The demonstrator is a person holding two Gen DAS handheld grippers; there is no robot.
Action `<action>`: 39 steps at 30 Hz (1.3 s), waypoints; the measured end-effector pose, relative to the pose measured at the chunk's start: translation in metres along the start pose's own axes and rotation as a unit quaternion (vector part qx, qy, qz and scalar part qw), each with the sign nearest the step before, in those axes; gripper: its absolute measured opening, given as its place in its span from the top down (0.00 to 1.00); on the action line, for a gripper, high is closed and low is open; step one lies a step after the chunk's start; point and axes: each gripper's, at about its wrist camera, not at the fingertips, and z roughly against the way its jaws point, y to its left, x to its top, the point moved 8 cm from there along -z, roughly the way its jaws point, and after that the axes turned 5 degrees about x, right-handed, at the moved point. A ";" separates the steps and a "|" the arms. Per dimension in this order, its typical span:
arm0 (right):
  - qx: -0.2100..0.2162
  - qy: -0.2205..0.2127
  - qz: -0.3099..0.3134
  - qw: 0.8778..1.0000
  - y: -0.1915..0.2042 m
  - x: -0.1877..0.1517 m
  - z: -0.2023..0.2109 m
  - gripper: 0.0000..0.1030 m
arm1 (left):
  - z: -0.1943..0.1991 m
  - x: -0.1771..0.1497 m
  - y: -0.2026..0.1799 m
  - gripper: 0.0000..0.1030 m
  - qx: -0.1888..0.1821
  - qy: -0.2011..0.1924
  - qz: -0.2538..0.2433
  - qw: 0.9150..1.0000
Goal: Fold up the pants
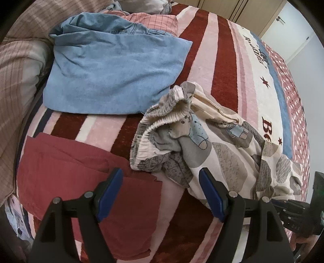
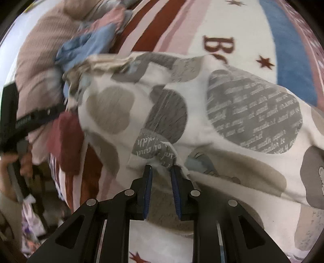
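Observation:
Cream pants with a grey bear-and-text print point(image 1: 214, 145) lie crumpled on the striped bed, their elastic waistband point(image 1: 162, 119) gaping toward me. My left gripper point(image 1: 162, 178) is open and empty, hovering just in front of the waistband end. In the right wrist view the same pants point(image 2: 202, 113) fill the frame. My right gripper point(image 2: 162, 170) has its jaws closed narrowly on a fold of the pants' fabric. The right gripper also shows in the left wrist view point(image 1: 293, 208) at the lower right edge.
A folded blue garment point(image 1: 113, 72) lies at the back left and a folded dark red garment point(image 1: 81, 182) at the front left. A striped blanket point(image 1: 212, 60) covers the bed, with pillows point(image 1: 18, 76) on the left. A wardrobe point(image 1: 253, 14) stands behind.

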 end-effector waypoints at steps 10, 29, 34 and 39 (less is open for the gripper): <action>-0.038 0.015 0.070 0.997 -0.012 0.012 0.002 0.49 | 0.003 0.003 -0.005 0.28 -0.003 -0.006 0.001 1.000; 0.036 0.093 0.133 0.986 0.032 -0.052 -0.018 0.92 | -0.006 -0.004 -0.003 0.28 0.001 0.012 0.013 1.000; 0.061 0.096 0.111 0.987 0.037 -0.048 -0.005 0.77 | -0.011 -0.002 -0.001 0.21 0.005 0.013 0.031 0.999; 0.062 0.023 0.065 0.996 0.023 -0.016 0.035 0.52 | -0.021 0.004 0.005 0.21 -0.006 0.024 0.057 0.998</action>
